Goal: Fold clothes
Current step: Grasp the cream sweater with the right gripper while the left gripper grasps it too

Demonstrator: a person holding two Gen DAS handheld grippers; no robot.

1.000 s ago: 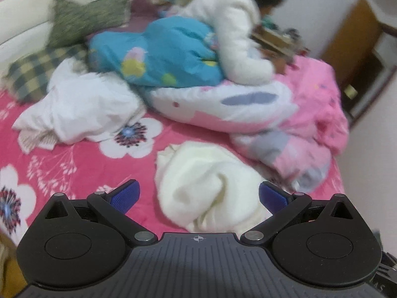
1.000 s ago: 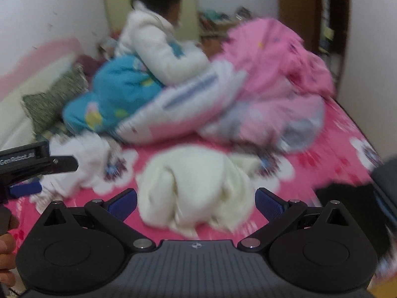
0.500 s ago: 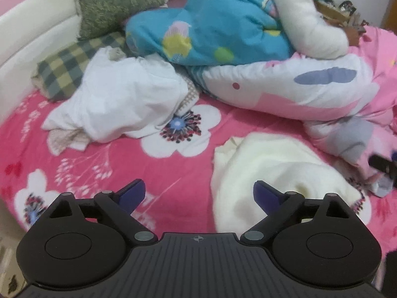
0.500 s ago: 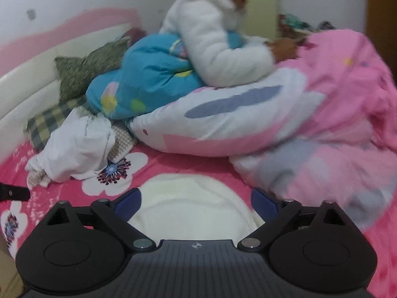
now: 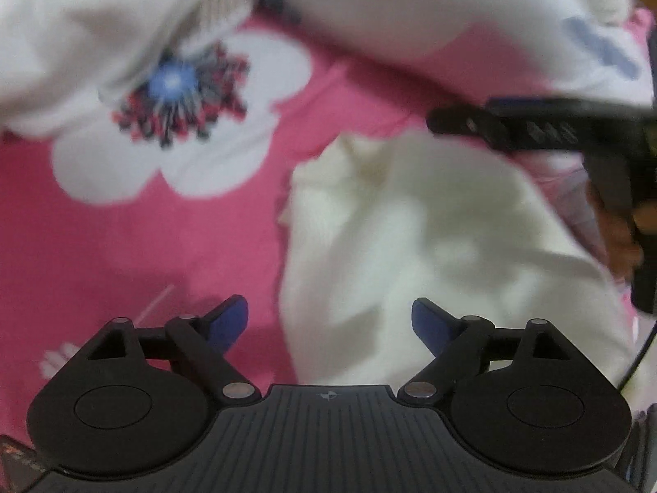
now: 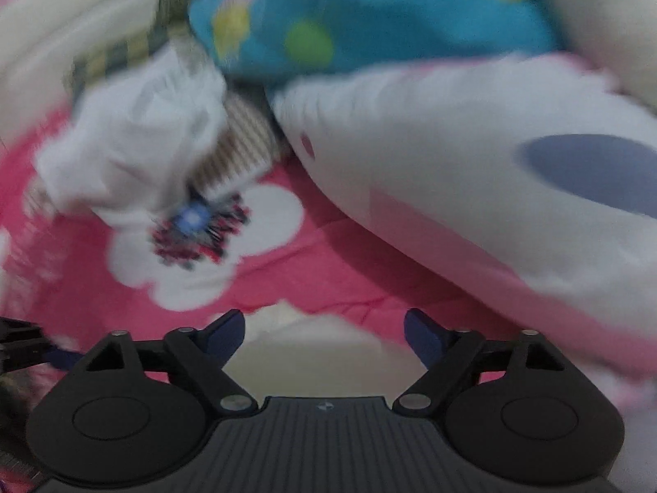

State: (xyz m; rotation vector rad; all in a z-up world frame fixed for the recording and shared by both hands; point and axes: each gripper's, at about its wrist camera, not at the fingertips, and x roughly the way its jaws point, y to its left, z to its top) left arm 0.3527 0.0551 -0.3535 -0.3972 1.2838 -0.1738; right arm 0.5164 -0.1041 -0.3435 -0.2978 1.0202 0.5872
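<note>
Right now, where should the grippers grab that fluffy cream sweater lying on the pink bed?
Probably the cream sweater is best taken at its bunched upper-left edge, near the pale fold beside the pink flowered bedsheet. That edge stands up in a ridge, so open fingers can close around it. The left gripper could come in from the sheet side, low and forward.

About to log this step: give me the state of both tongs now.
Left tongs: open, empty, over the cream garment.
Right tongs: open, empty, at the garment's far edge.
</note>
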